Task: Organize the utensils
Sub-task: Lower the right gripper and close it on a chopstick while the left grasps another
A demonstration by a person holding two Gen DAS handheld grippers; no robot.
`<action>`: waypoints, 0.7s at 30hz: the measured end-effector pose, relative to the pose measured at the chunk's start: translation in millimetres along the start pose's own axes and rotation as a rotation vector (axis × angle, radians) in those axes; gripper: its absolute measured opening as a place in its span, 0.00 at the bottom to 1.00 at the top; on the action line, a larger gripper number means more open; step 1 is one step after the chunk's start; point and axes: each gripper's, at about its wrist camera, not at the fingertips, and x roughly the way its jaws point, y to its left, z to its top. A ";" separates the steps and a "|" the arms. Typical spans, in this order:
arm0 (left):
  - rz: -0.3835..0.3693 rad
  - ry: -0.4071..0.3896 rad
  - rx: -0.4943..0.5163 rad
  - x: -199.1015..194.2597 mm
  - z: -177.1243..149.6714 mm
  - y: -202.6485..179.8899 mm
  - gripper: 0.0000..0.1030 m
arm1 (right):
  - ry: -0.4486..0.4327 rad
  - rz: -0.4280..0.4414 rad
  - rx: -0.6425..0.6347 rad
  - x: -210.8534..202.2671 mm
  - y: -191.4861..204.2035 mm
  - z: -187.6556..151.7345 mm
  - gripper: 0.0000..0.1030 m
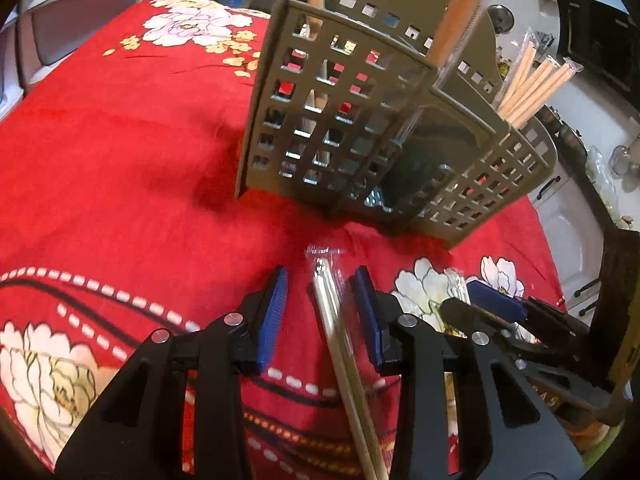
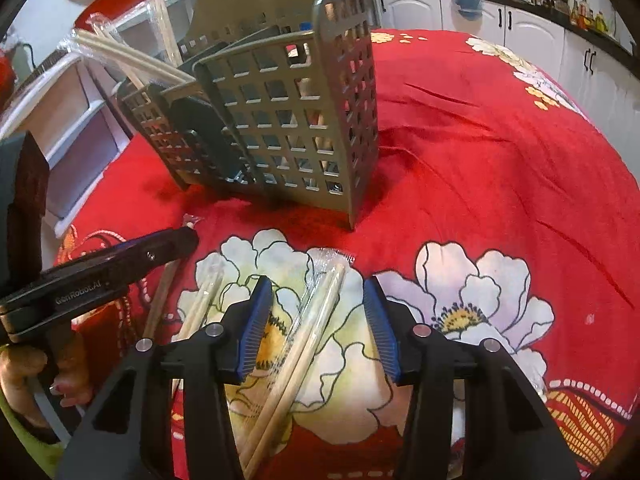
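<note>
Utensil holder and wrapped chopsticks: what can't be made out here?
- Utensil holder, left wrist view: lattice walls hide the lower contents; handle tops are cut by the frame's upper edge.
- Wrapped chopsticks, right wrist view: near ends run off the bottom edge between the open right gripper.

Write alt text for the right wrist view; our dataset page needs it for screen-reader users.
The open right gripper straddles a plastic-wrapped pair of chopsticks lying on a red floral tablecloth. Behind stands a grey slotted utensil caddy already holding wrapped chopsticks, and the left gripper reaches in from the left.
</note>
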 end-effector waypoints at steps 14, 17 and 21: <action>0.029 -0.005 0.036 6.5 12.7 2.3 0.14 | -0.027 0.009 0.003 6.5 0.2 7.7 0.11; 0.012 0.010 0.015 8.3 17.4 11.5 0.09 | -0.022 0.066 0.086 5.9 -13.7 13.4 0.08; -0.004 0.007 -0.005 5.1 19.0 19.8 0.08 | -0.040 0.081 0.109 1.1 -16.4 15.4 0.08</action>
